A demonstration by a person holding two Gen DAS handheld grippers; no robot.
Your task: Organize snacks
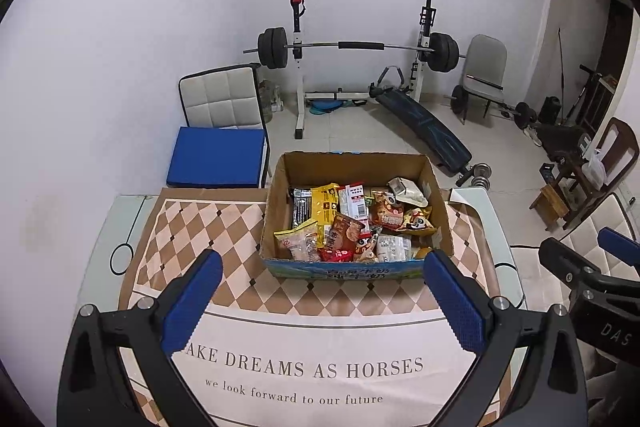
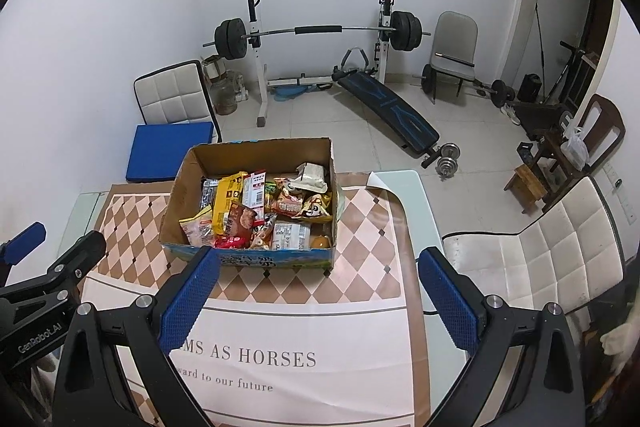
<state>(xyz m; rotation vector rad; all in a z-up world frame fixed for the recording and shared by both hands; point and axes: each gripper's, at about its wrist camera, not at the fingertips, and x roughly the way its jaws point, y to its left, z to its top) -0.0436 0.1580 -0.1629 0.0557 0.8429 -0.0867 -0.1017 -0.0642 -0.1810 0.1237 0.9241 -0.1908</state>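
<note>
An open cardboard box (image 1: 280,183) stands on the table's far half, also in the right wrist view (image 2: 182,187). It holds several snack packets (image 1: 348,223), yellow, red, white and black ones (image 2: 260,211). My left gripper (image 1: 322,267) is open and empty, above the cloth just short of the box's near wall. My right gripper (image 2: 318,267) is open and empty, level with the left one and to its right. Each gripper shows at the edge of the other's view.
A checked tablecloth (image 1: 200,227) with printed words covers the table. A chair with a blue cushion (image 1: 218,155) stands behind the table, a white padded chair (image 2: 540,251) to its right. A barbell rack (image 1: 356,47) and bench stand by the far wall.
</note>
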